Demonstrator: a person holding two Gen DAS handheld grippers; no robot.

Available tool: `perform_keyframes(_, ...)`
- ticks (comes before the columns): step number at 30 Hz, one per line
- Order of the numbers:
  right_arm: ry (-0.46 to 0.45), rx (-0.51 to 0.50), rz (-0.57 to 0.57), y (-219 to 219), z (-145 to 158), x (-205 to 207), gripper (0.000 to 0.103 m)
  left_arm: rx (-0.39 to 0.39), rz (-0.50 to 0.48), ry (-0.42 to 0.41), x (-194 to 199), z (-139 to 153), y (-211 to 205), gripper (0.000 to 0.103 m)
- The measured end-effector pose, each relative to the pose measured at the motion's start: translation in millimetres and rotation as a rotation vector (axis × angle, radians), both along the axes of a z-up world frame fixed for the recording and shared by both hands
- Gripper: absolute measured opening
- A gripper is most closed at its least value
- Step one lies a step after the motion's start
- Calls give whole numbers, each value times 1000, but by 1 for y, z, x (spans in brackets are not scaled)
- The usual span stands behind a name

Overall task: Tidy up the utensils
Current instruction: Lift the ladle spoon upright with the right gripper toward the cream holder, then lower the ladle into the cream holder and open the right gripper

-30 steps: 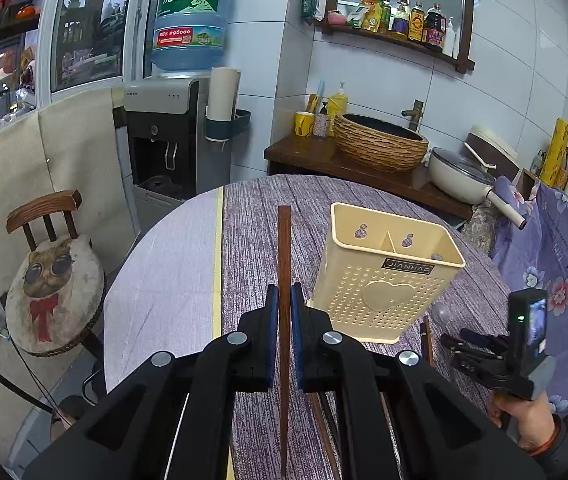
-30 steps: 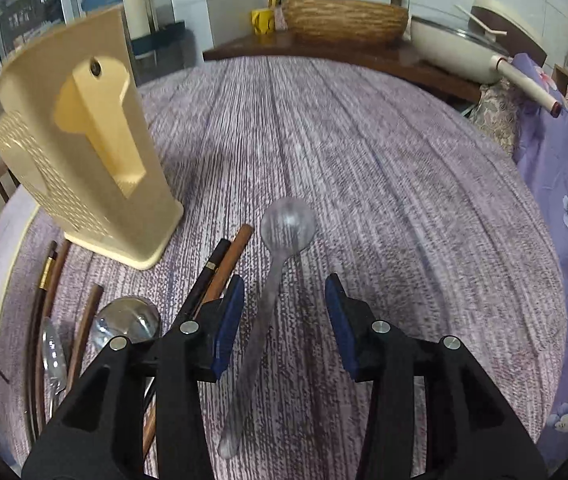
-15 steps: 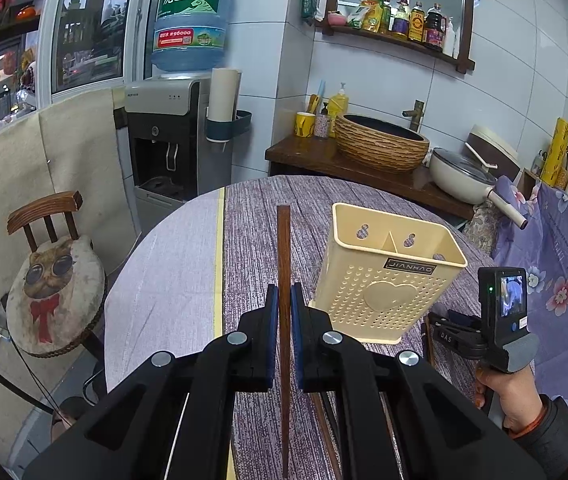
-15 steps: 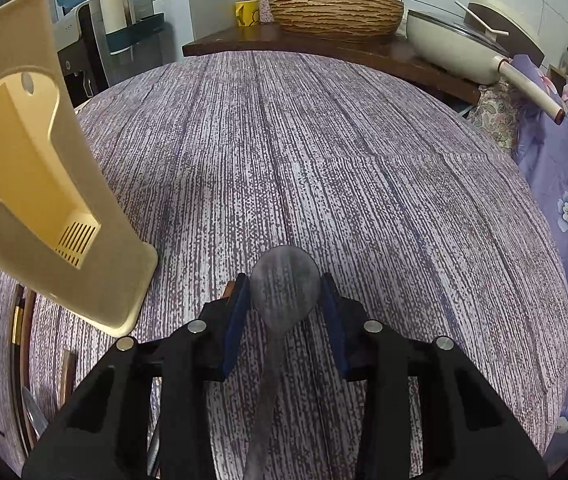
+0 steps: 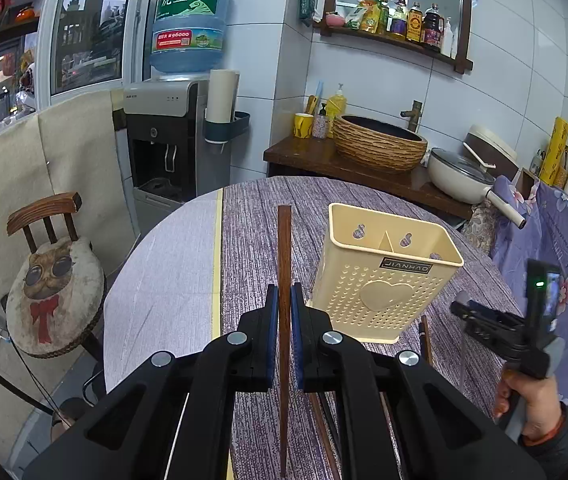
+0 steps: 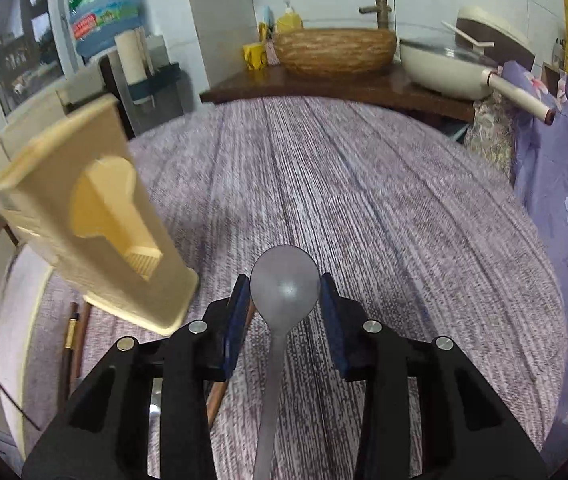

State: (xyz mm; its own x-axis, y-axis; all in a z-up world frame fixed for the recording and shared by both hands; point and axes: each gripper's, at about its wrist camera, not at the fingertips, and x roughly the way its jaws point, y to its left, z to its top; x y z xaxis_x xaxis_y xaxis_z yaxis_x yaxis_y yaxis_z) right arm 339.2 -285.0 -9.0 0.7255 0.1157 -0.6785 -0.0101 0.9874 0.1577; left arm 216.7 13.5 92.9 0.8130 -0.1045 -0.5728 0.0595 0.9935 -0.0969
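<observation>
The cream utensil holder [image 5: 384, 280] stood upright on the round desk [image 5: 255, 216], its perforated front bearing a raised heart and a small dark label under the rim, with a divider splitting its open top into compartments. In the right wrist view the same holder [image 6: 95, 224] rose at the left, blurred and leaning with the lens.

A dark wooden chopstick [image 5: 284, 280] stood nearly upright just left of the holder, pinched between the blue pads of the left claw [image 5: 284, 332], which was closed tight on it; the stick's upper end rose above the fingers and its lower end hung below them. A grey spoon [image 6: 284, 292] sat with its bowl between the blue pads of the right claw [image 6: 286, 312], the handle running back toward the camera. The pads were close against either side of the bowl, and the claw was narrowed around it. From the left wrist view the right claw [image 5: 492, 324] was beside the holder's right flank, gripped in the person's hand [image 5: 532, 404].

More chopsticks [image 6: 73, 344] lay flat on the purple striped cloth at the holder's foot. Beyond the desk stood a woven basket [image 5: 380, 144], a lidded pan [image 5: 460, 176], a water dispenser [image 5: 163, 136] and a cat-cushioned chair [image 5: 51, 272].
</observation>
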Motion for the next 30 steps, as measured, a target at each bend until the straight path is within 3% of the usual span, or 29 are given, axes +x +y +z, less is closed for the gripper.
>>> perform_keyframes(9,-124,19,92,-4,46,-59,36,-3,9,-3,-3,2,3,8)
perform_keyframes(17,-167,44,133,-8,62,-89,36,-4,17,-7,-4,2,4,8)
perform_keyframes(30,-214,41,145,-5,71,-102,36,-10,14,-7,-7,4,5,8)
